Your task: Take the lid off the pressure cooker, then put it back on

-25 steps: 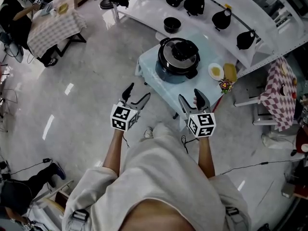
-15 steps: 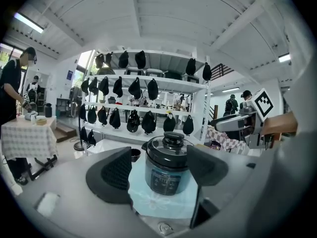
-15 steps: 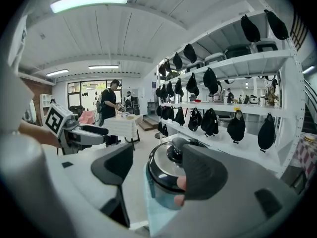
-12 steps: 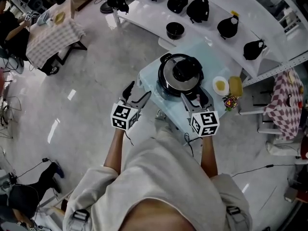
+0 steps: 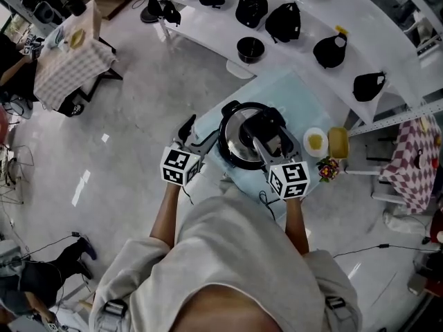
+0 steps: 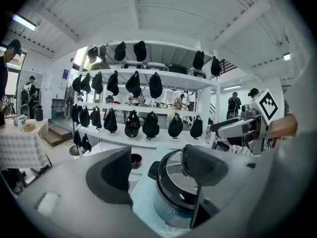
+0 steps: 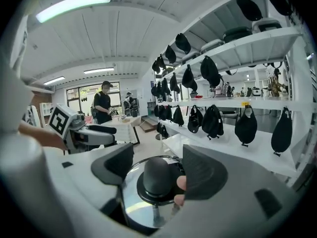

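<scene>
Pressure cooker (image 5: 232,148) sits on pale blue table (image 5: 299,94), lid (image 7: 131,197) in place. Right gripper (image 5: 270,142) hovers over the lid, jaws apart either side of black knob (image 7: 157,175), not clamped. Left gripper (image 5: 198,134) released, empty, just beside cooker's left side.

The pressure cooker (image 5: 228,151) stands upright on a small worktop (image 5: 294,92) draped in pale blue, close to the edge nearest the person. Its body is round, dark and shiny, with a black side handle (image 6: 153,169) jutting from the rim. The lid (image 7: 132,202) is in place, lying flat and level on the pot. It is polished silver metal, bright enough to mirror the room. A rounded dark knob (image 7: 157,175) rises upright from a black disc at its centre.
</scene>
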A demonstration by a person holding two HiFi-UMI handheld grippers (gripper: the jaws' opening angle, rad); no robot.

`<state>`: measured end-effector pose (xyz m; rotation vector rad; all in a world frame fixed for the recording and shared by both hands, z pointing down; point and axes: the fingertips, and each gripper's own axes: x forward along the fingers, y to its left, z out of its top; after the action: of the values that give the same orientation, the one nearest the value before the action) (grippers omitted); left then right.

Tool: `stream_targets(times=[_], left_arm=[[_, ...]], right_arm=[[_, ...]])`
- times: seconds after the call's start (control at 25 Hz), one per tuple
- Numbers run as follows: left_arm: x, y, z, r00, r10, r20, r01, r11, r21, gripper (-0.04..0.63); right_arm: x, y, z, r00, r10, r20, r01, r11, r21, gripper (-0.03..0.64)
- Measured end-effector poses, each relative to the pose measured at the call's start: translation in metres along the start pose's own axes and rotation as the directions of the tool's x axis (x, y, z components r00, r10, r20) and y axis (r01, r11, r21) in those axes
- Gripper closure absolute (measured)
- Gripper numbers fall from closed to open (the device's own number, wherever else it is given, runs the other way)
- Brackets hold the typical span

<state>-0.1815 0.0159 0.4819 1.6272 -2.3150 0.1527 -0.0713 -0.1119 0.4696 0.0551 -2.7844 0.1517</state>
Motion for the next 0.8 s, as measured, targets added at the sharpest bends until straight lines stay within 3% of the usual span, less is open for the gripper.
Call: stream_targets(times=[0.56, 0.8], left_arm=[[0.041, 0.022, 0.0, 0.999, 0.006, -0.038, -0.007, 1.0, -0.025, 0.262], [0.048, 0.04, -0.001, 0.999, -0.043, -0.027, 0.042, 0.998, -0.039, 0.262]], right_arm=[[0.044, -0.019, -0.013, 0.996, 0.052, -0.074, -0.051, 0.999, 0.018, 0.324], [0.058, -0.011, -0.017, 0.993, 0.03, -0.114, -0.03, 1.0, 0.0, 0.324]])
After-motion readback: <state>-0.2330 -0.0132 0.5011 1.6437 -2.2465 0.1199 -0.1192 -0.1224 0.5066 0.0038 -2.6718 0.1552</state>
